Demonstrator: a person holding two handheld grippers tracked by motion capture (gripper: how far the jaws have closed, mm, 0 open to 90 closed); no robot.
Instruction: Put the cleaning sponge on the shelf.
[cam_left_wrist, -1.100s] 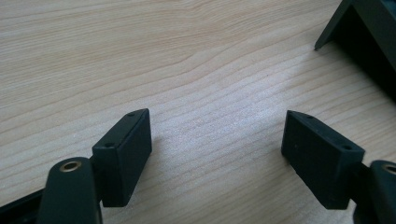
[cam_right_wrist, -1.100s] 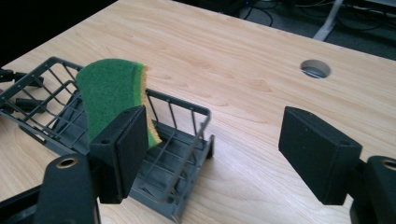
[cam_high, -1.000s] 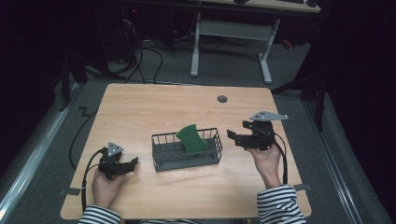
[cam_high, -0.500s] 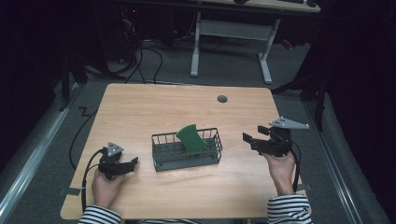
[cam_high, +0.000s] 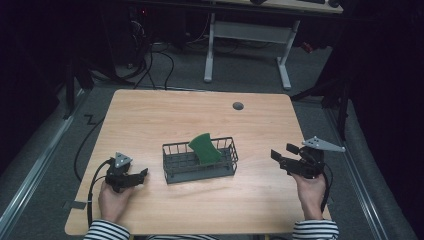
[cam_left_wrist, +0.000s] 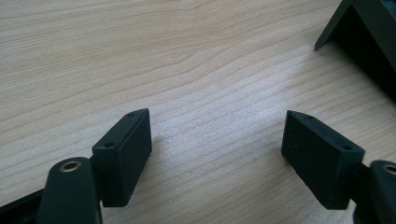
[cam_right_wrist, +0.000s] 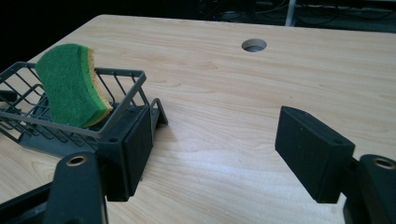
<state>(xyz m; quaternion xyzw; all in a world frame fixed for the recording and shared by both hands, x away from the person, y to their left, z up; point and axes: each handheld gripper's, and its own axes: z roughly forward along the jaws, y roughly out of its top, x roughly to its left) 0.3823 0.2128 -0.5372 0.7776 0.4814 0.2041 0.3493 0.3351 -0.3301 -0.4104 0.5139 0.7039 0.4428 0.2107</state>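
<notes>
A dark wire basket (cam_high: 175, 165) stands at the middle of the wooden table (cam_high: 150, 115). A green sponge with a yellow back (cam_high: 205, 148) leans upright inside it, toward its right end. My left gripper (cam_high: 141, 176) rests low on the table to the left of the basket, open, with bare wood between its jaws (cam_left_wrist: 222, 154). My right gripper (cam_high: 285, 153) is held to the right of the basket, apart from it, open and empty (cam_right_wrist: 219, 154). In the right gripper view the basket (cam_right_wrist: 121, 109) and sponge (cam_right_wrist: 70, 84) lie just beyond the left jaw.
A round cable hole (cam_high: 238, 106) sits in the table's far right part. The basket's corner (cam_left_wrist: 364, 32) shows at the top right of the left gripper view. Desk legs and cables stand on the dark floor behind the table. The table's right edge is close to my right hand.
My right gripper has moved rightward and a little down, away from the basket toward the table's right edge. The left gripper, basket and sponge have stayed put.
</notes>
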